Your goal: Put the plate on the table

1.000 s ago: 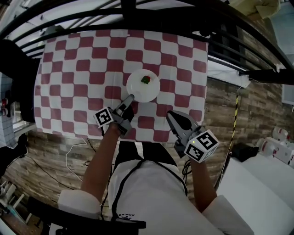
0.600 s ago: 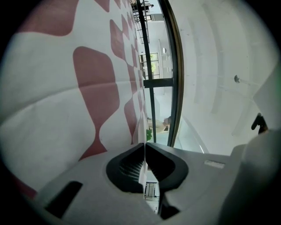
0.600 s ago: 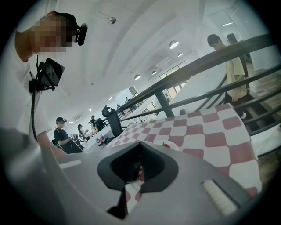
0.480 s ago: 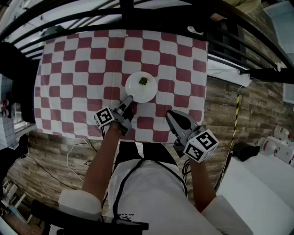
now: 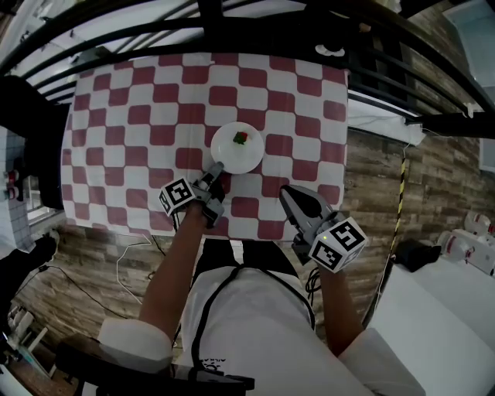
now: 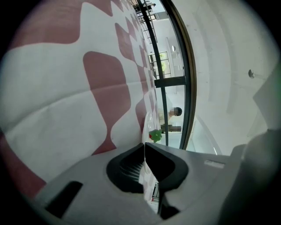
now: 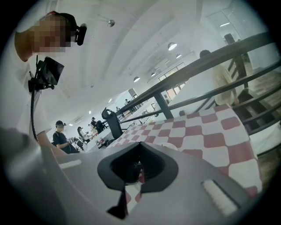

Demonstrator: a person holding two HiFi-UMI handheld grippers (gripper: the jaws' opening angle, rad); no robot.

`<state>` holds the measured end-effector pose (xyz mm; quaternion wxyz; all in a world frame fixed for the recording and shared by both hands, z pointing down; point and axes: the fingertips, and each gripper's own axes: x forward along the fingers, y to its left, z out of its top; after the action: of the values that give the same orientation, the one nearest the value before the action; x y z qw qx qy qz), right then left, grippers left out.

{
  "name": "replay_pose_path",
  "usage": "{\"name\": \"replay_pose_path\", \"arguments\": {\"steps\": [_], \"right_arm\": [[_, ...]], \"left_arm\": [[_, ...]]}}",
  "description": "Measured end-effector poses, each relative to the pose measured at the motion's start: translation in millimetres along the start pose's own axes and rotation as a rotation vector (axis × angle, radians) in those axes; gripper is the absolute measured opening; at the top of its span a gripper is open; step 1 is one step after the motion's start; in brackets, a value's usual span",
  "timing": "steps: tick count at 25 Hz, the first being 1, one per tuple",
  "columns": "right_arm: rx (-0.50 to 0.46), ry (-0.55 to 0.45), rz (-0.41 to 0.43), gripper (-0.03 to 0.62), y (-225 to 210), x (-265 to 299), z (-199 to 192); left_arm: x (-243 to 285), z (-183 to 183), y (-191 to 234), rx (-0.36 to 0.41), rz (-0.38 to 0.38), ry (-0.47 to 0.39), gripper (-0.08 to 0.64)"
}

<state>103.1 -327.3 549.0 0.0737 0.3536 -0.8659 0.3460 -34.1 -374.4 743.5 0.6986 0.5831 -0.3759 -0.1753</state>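
2 grippers show, and the left gripper has its fingers shut tight on the near rim of a white plate. The rest of the plate reaches out past those fingertips, over the red and white checked table. In the left gripper view the plate shows edge-on, with the cloth very close beside it. I cannot tell if the plate touches the cloth. 1 small green and red thing sits on the plate, a little way past the fingertips.

The right gripper has its fingers shut with nothing between them. It sits off to the side of the left fingers, well apart from the plate, with its tips over the near edge of the table.

Far past both sets of fingertips, a black metal rail runs along the far side of the table. Nothing lies on the cloth around the plate. Behind the fingers, near the person's arm, a thin white cable lies on the wood floor.

Next to the picture from 1 second ago, the plate looks smaller, as if it has gone down toward the cloth. The left gripper has dipped with it. The right gripper has stayed where it was.
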Motion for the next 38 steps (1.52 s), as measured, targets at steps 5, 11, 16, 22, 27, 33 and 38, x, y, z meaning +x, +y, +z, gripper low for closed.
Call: {"name": "replay_pose_path", "arguments": {"steps": [5,11,16,22,27,33,38], "right_arm": [[-0.004,-0.013,0.000,0.006,1,-3,3],[-0.018,-0.036,-0.012,0.007,4,-14,12],[-0.032,-0.044,-0.029,0.006,6,-22,15],[-0.055,-0.047,-0.048,0.008,15,-29,17],[-0.064,-0.054,-0.063,0.006,19,-33,17],[-0.076,-0.062,-0.084,0.007,26,-40,15],[-0.072,-0.072,-0.101,0.006,27,-45,13]], "left_arm": [[1,0,7,-0.004,0.091,-0.008,0.021],[0,-2,12,-0.009,0.161,-0.024,0.026],[2,-2,14,0.000,0.207,-0.028,0.031],[4,1,15,0.023,0.272,-0.016,0.037],[5,2,16,0.032,0.299,-0.009,0.038],[6,4,16,0.060,0.329,0.005,0.040],[9,8,10,0.086,0.324,-0.005,0.080]]}}
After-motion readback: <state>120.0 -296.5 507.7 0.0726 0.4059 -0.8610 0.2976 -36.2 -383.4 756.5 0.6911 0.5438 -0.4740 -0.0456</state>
